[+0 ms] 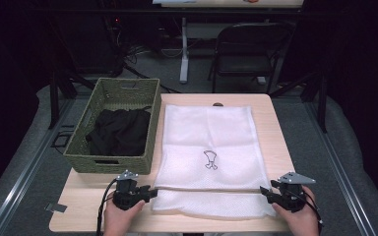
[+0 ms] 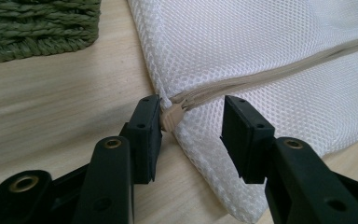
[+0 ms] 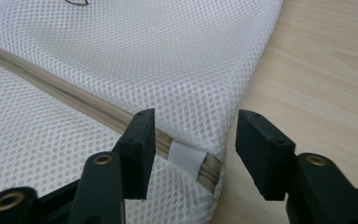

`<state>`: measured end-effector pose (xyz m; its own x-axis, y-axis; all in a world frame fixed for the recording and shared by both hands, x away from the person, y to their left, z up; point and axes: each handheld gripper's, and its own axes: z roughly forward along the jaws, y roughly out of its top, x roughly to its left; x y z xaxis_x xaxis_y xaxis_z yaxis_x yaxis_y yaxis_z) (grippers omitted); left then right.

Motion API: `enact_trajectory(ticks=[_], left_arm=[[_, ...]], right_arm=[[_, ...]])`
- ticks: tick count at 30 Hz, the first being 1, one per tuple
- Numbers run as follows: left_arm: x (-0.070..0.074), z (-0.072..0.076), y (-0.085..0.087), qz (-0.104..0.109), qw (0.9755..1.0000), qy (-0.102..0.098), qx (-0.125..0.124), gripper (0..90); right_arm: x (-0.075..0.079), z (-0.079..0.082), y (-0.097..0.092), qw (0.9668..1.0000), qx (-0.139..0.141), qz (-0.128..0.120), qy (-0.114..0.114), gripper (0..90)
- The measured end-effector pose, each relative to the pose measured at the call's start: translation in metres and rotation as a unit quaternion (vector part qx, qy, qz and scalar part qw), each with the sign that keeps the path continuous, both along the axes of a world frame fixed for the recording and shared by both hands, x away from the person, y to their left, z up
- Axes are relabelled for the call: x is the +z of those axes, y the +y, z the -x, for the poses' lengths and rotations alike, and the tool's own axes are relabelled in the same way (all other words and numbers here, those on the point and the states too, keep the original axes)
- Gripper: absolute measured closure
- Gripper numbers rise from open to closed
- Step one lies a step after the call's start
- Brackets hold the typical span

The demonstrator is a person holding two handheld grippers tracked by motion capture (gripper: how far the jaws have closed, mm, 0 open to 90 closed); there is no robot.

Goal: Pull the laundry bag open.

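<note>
A white mesh laundry bag (image 1: 209, 152) lies flat on the middle of the pale wooden worktop (image 1: 275, 128), its long side running from the near edge towards the far one, with a small dark drawn figure (image 1: 210, 160) on its upper face. A beige zipper (image 1: 204, 190) crosses the bag from left to right close to its near end. The left tongs (image 1: 150, 192) sit at the zipper's left end; in the left gripper view (image 2: 191, 123) their jaws stand partly open about the bag's corner, the zipper's beige pull tab (image 2: 171, 118) just beside the left jaw, nothing clamped. The right tongs (image 1: 266, 192) sit at the bag's near right corner, jaws apart on either side of the zipper's white end tab (image 3: 186, 158), gripping nothing. Left of the bag, touching its edge, stands a green woven basket (image 1: 81, 147) holding dark cloth (image 1: 118, 130). Beyond the worktop stands a folding chair (image 1: 248, 51).
</note>
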<state>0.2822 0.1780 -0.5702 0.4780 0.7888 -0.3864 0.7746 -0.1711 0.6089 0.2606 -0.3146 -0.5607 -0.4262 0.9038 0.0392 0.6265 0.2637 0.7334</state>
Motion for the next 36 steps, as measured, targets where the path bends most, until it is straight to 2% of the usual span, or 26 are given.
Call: enact_trajectory(ticks=[5,7,10,13,15,16,17,19,27,31,34,36], left_arm=[[0.002,0.000,0.002,-0.006,0.9999,-0.012,0.003,53.1],[0.003,0.000,0.003,-0.008,0.9998,-0.019,0.006,49.9],[0.006,0.000,0.003,-0.014,0.9995,-0.026,0.006,49.7],[0.013,0.002,0.007,-0.018,0.9991,-0.039,0.005,49.4],[0.019,0.004,0.010,-0.018,0.9984,-0.052,0.008,49.5],[0.022,0.005,0.012,-0.019,0.9981,-0.057,0.008,49.5],[0.028,0.006,0.016,-0.024,0.9972,-0.070,0.012,49.8],[0.033,0.008,0.019,-0.025,0.9965,-0.078,0.016,49.9],[0.053,0.012,0.038,-0.033,0.9936,-0.101,0.038,50.8],[0.060,0.014,0.044,-0.038,0.9921,-0.111,0.046,52.1],[0.066,0.015,0.049,-0.040,0.9914,-0.115,0.049,52.0],[0.069,0.016,0.052,-0.035,0.9913,-0.117,0.049,53.0]], right_arm=[[0.002,0.002,-0.001,0.9997,0.002,0.013,-0.020,44.0],[0.003,0.003,-0.002,0.9997,0.003,0.011,-0.024,43.8],[0.005,0.004,-0.003,0.9996,-0.001,0.006,-0.026,43.9],[0.009,0.005,-0.006,0.9994,-0.003,0.003,-0.035,45.8],[0.015,0.008,-0.007,0.9986,-0.012,0.005,-0.051,49.5],[0.015,0.008,-0.007,0.9986,-0.012,0.005,-0.051,49.5],[0.019,0.010,-0.006,0.9979,-0.008,0.006,-0.064,50.9],[0.020,0.010,-0.006,0.9975,-0.007,0.006,-0.069,51.1],[0.021,0.013,0.006,0.9949,0.023,0.010,-0.098,50.7],[0.023,0.015,0.015,0.9913,0.046,0.013,-0.122,50.6],[0.023,0.015,0.018,0.9907,0.056,0.011,-0.124,50.6],[0.021,0.014,0.019,0.9913,0.057,0.015,-0.117,50.6]])
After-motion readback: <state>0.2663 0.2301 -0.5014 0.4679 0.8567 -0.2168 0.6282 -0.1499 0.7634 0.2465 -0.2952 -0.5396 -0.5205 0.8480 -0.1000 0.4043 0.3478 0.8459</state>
